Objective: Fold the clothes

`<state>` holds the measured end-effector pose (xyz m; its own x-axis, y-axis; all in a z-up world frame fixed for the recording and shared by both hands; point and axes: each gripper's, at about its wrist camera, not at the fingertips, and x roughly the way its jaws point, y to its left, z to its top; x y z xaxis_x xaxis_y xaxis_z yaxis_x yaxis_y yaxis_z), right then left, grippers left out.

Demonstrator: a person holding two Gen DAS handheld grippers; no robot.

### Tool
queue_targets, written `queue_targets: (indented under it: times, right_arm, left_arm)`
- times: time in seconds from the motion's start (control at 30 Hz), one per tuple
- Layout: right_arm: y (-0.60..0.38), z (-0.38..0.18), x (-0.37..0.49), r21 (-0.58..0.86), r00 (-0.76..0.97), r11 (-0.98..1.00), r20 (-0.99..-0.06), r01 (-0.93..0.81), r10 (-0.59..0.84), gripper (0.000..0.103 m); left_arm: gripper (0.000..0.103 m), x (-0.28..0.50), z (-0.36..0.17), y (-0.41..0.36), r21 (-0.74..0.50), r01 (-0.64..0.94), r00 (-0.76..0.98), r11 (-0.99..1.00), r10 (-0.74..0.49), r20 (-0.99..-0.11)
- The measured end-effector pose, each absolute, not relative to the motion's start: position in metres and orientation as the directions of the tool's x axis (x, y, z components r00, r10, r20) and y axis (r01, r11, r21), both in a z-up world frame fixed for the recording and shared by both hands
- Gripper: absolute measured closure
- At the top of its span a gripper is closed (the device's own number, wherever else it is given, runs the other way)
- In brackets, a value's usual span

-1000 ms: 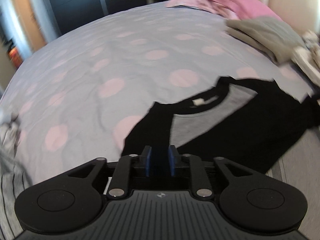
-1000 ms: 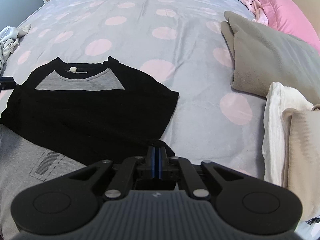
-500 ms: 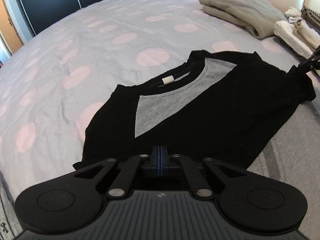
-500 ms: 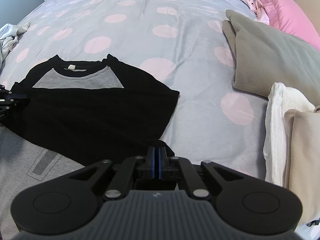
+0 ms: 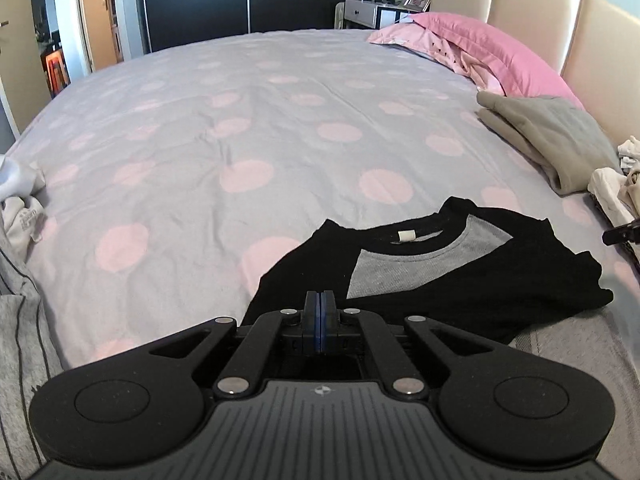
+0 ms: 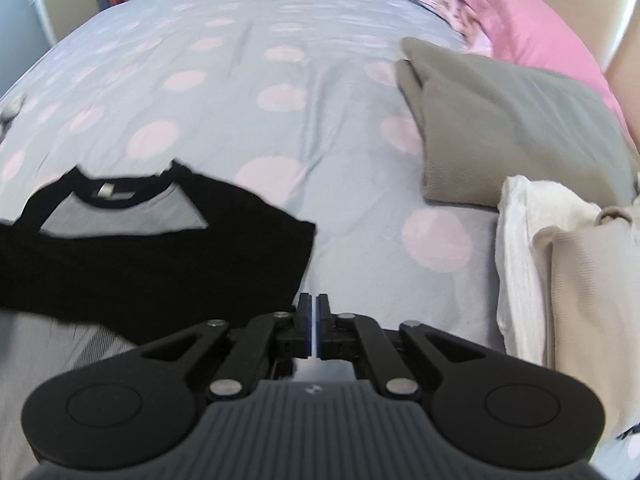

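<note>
A grey shirt with black sleeves and collar [image 5: 460,280] lies flat on the spotted bed cover [image 5: 240,128], both sleeves laid across its chest. My left gripper [image 5: 319,300] is shut just over the shirt's left edge, pads together, and I see no cloth between them. In the right wrist view the shirt [image 6: 160,256] lies at the left. My right gripper [image 6: 313,304] hovers beside its right edge, shut but for a thin slit with no cloth in it. The right gripper's tip [image 5: 612,235] shows at the left view's right edge.
A folded grey-brown garment [image 6: 512,132] lies to the right, with white and beige folded clothes [image 6: 532,264] nearer. Pink pillows [image 5: 492,48] rest against the cream headboard. Crumpled pale clothes [image 5: 20,200] and a striped grey garment [image 5: 16,320] lie at the left edge.
The left jaws stood open around the black sleeve edge, then shut; that gripper has since drawn back and up. The bunched black cloth at the right fingertips is gone and that view has tilted up.
</note>
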<state>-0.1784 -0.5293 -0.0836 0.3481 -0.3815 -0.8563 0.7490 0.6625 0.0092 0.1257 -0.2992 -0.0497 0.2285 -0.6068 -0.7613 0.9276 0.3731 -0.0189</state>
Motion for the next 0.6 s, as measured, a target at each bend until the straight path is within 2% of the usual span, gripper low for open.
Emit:
queue_targets:
  times: [0.13, 0.27, 0.43, 0.5, 0.53, 0.6]
  right_arm:
    - [-0.532, -0.084, -0.177, 0.093, 0.404, 0.682, -0.860, 0.726, -0.313, 0.097]
    - [-0.533, -0.088, -0.178, 0.124, 0.409, 0.670, -0.866, 0.732, -0.287, 0.083]
    - [-0.544, -0.100, -0.178, 0.188, 0.419, 0.619, -0.873, 0.762, -0.250, 0.079]
    - [-0.544, -0.105, -0.176, 0.212, 0.427, 0.611, -0.875, 0.763, -0.229, 0.090]
    - [-0.543, -0.105, -0.174, 0.213, 0.429, 0.613, -0.874, 0.761, -0.228, 0.103]
    - [-0.540, -0.098, -0.175, 0.197, 0.431, 0.620, -0.866, 0.759, -0.253, 0.103]
  left_arm:
    - [0.103, 0.120, -0.055, -0.303, 0.015, 0.936, 0.233, 0.352, -0.587, -0.775]
    - [0.103, 0.121, -0.060, -0.302, 0.013, 0.931, 0.237, 0.366, -0.576, -0.783]
    - [0.103, 0.121, -0.059, -0.302, 0.005, 0.929, 0.234, 0.370, -0.579, -0.781]
    - [0.103, 0.120, -0.059, -0.302, 0.001, 0.928, 0.233, 0.372, -0.580, -0.780]
    - [0.103, 0.120, -0.059, -0.302, 0.000, 0.928, 0.234, 0.373, -0.580, -0.780]
    - [0.103, 0.120, -0.058, -0.301, 0.003, 0.925, 0.240, 0.380, -0.579, -0.779]
